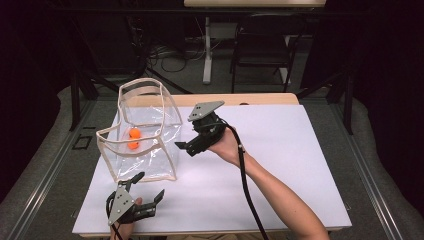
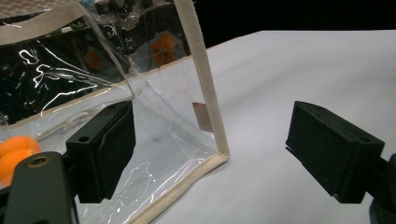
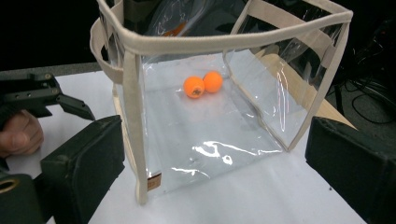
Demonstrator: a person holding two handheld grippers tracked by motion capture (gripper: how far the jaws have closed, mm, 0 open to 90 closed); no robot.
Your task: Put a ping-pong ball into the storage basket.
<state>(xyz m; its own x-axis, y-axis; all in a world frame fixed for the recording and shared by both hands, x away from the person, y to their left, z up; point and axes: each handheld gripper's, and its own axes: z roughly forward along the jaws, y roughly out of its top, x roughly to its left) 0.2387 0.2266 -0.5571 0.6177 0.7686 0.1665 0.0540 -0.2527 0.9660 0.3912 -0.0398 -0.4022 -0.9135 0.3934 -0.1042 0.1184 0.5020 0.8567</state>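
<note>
The clear bag (image 1: 142,135) stands upright on the tabletop (image 1: 280,150), two orange balls (image 3: 203,84) resting inside it. The right gripper (image 1: 184,146) and left gripper (image 1: 147,187) hover beside it, jaws spread, probably readying a hold.

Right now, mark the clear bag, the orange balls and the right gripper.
clear bag (image 3: 224,44): right gripper view, front rim band.
orange balls (image 3: 194,87): right gripper view, the nearer ball.
right gripper (image 1: 189,148): high view, jaw tips.
</note>
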